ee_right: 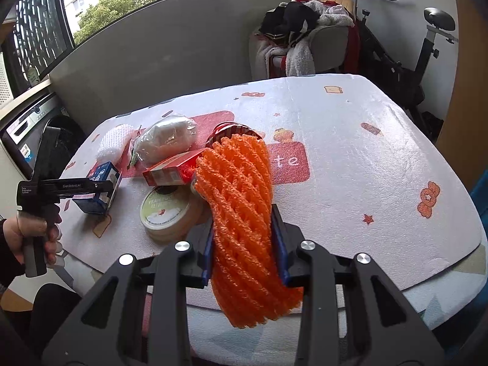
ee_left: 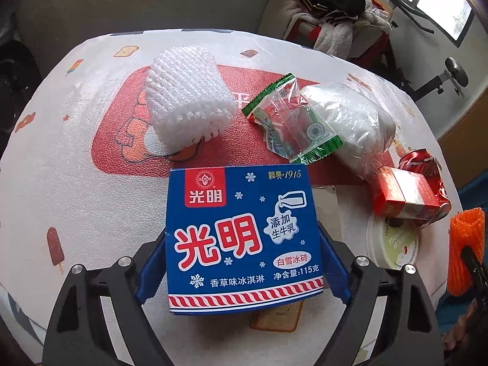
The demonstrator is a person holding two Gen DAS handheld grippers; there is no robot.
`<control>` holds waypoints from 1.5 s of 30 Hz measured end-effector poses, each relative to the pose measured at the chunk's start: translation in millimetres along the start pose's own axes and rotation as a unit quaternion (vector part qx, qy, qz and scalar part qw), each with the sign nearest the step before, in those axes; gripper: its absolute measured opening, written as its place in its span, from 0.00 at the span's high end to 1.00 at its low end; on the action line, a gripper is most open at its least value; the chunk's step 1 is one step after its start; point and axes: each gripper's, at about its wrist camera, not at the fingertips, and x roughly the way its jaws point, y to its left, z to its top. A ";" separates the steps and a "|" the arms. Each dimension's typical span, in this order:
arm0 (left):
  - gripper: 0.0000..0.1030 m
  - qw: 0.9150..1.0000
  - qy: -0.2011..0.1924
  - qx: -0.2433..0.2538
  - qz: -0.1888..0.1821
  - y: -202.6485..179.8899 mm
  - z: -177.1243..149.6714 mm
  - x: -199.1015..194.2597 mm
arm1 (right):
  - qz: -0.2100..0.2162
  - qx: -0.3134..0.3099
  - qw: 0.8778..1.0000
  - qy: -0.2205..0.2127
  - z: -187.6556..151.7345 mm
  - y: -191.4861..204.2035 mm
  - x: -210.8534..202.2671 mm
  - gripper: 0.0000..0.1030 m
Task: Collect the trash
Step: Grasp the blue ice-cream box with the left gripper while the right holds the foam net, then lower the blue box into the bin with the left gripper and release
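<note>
Left wrist view shows the left tool point(ee_left: 242, 262) low in the middle of the frame, with a blue box point(ee_left: 244, 238) sitting between its two blue fingers point(ee_left: 152, 271). The fingers are spread wide, one on each side of the box, right beside its edges. Whether they press on the box cannot be told. The box lies on the surface point(ee_left: 61, 183), which wears a white cloth with little pictures and a red patch. Above the box, left of the middle, sits a white foam net point(ee_left: 189, 100). Right of it lies a clear wrapper with green ends point(ee_left: 292, 122), touching a white bag point(ee_left: 350, 122). At the right edge are a red can point(ee_left: 424, 164), a small red box point(ee_left: 402, 195) leaning on it, and a round lid point(ee_left: 392, 244) below them.

Right wrist view shows the right tool point(ee_right: 244, 241) in the lower middle of the frame. It is pinching an orange foam net point(ee_right: 241, 213), and its fingers squeeze the net in at the sides. The net sticks up past the tips and hangs down below them too. At the left edge, a hand point(ee_right: 33, 235) holds the other tool by its handle, with the blue box at its tips. Piled clothes on a chair point(ee_right: 305, 36) sit at the top, behind the surface.
</note>
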 end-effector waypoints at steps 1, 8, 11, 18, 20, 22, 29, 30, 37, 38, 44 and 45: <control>0.18 1.000 -0.004 0.003 -0.002 1.3 -3.8 -6.0 | 0.002 0.000 1.000 0.001 -2.0 2.1 -1.4 0.67; 0.18 0.997 -0.038 0.059 -0.018 -10.4 -46.5 -55.7 | 0.013 -0.015 1.000 -0.003 -13.2 24.8 -20.1 0.67; 0.18 0.995 -0.051 0.084 -0.028 -17.6 -69.5 -75.9 | 0.016 -0.022 1.000 -0.002 -17.7 34.8 -28.0 0.67; 0.18 0.987 -0.058 0.145 -0.049 -38.5 -137.9 -108.5 | 0.024 -0.040 0.999 -0.012 -30.3 56.3 -50.5 0.67; 0.18 0.983 -0.050 0.165 -0.055 -45.2 -158.4 -111.0 | 0.027 -0.044 0.999 -0.012 -35.1 60.6 -55.8 0.67; 0.18 0.980 -0.042 0.186 -0.057 -52.0 -176.2 -110.8 | 0.027 -0.049 0.998 -0.014 -39.4 65.1 -60.2 0.67; 0.18 0.974 -0.014 0.216 -0.072 -67.5 -211.6 -103.7 | 0.030 -0.056 0.998 -0.013 -47.8 71.5 -69.8 0.67; 0.18 0.973 -0.011 0.217 -0.074 -68.6 -213.9 -103.1 | 0.029 -0.057 0.998 -0.012 -48.6 72.3 -70.3 0.67; 0.17 0.972 -0.007 0.218 -0.083 -71.8 -219.6 -101.7 | 0.026 -0.063 0.998 -0.012 -53.9 73.3 -71.9 0.67; 0.17 0.972 -0.008 0.218 -0.084 -71.4 -219.5 -102.0 | 0.026 -0.064 0.998 -0.011 -54.5 73.9 -71.2 0.67; 0.09 0.974 -0.018 0.198 -0.110 -64.0 -214.9 -109.2 | 0.028 -0.082 0.996 -0.006 -60.6 80.9 -69.1 0.67; 0.09 0.974 -0.024 0.193 -0.112 -61.5 -213.4 -112.1 | 0.030 -0.086 0.996 -0.005 -61.8 82.0 -68.7 0.67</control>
